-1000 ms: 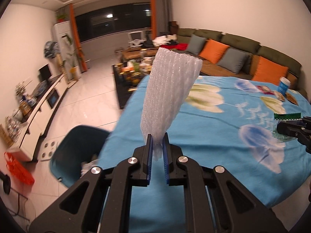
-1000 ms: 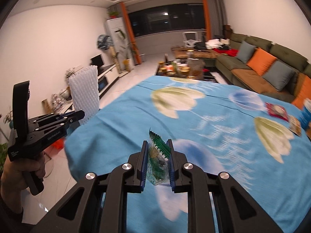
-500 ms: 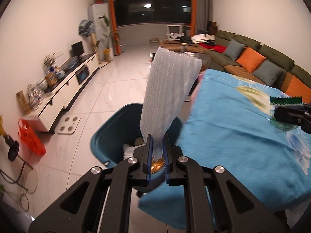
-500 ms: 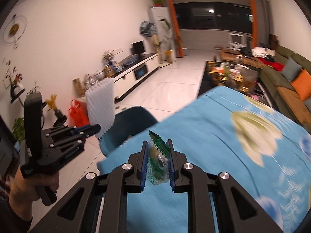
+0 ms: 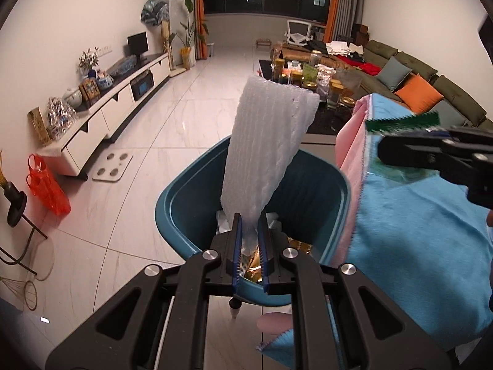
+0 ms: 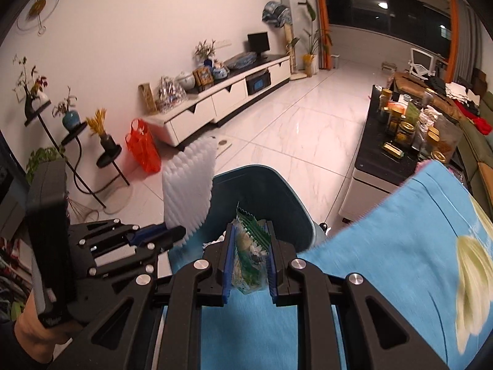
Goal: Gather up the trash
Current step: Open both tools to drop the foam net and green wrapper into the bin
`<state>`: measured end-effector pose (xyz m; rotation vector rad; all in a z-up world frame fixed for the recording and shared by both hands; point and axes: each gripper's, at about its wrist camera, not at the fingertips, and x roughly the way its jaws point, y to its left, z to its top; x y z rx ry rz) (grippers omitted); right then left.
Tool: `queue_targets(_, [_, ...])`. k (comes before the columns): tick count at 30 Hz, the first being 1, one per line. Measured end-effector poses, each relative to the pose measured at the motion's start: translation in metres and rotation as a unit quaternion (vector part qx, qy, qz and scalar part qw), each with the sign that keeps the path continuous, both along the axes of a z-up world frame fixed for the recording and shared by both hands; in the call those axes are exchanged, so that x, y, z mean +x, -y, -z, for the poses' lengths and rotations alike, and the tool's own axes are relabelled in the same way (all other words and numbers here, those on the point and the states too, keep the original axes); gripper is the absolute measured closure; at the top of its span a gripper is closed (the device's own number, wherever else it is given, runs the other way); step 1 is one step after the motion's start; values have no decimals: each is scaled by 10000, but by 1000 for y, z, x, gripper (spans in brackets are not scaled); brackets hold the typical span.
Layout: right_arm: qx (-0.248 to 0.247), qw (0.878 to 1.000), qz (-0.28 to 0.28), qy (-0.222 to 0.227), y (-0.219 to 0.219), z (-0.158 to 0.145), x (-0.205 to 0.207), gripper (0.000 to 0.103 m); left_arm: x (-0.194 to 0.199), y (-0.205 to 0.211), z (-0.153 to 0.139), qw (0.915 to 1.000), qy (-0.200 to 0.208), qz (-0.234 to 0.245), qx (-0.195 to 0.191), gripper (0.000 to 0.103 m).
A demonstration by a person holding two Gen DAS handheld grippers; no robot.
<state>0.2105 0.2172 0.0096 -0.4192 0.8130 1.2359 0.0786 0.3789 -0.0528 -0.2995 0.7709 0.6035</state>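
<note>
A white foam sleeve (image 5: 268, 151) is clamped upright in the left tongs (image 5: 249, 246) above the teal bin (image 5: 185, 212), while a green wrapper (image 6: 249, 252) is pinched in the right tongs (image 6: 249, 259).

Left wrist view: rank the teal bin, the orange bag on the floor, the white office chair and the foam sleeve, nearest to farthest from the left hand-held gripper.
1. Foam sleeve, clamped in the left hand-held gripper.
2. Teal bin, directly below.
3. Orange bag, on the floor, left.
4. White office chair, far end by the window.
</note>
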Motion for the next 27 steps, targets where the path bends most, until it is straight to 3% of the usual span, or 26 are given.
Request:
queue_targets(9, [-724,9973,-56,-100,-60,35,16,85,41,-29,41,9986,-232,-105,-468,90])
queue_targets(11, [-847,9964,-34,-80,-70,41,17,73,47,-37,49,9981,-276,-143,-527,88])
queue_targets(12, [-890,9960,-29,-116,-74,44,17,69,49,-40,51,9979,-305,-178,-538,85])
queue_targets(13, [-912,9958,-11,-124,-76,45,17,58,50,-42,53,9979,-309,-200,-527,79])
queue_targets(16, [-951,9954,44,-138,-79,49,24,51,52,-49,57,9978,-290,-282,-520,66])
queue_targets(21, [-788,9961,231,-336,-72,48,36,41,55,-51,52,9981,-281,-341,-427,57])
queue_targets(23, [-652,9962,278,-501,-68,45,42,28,54,-49,50,9982,-261,-353,-417,47])
queue_targets(27, [-474,9963,351,-622,-59,37,45,27,51,-37,38,9987,-237,-388,-246,35])
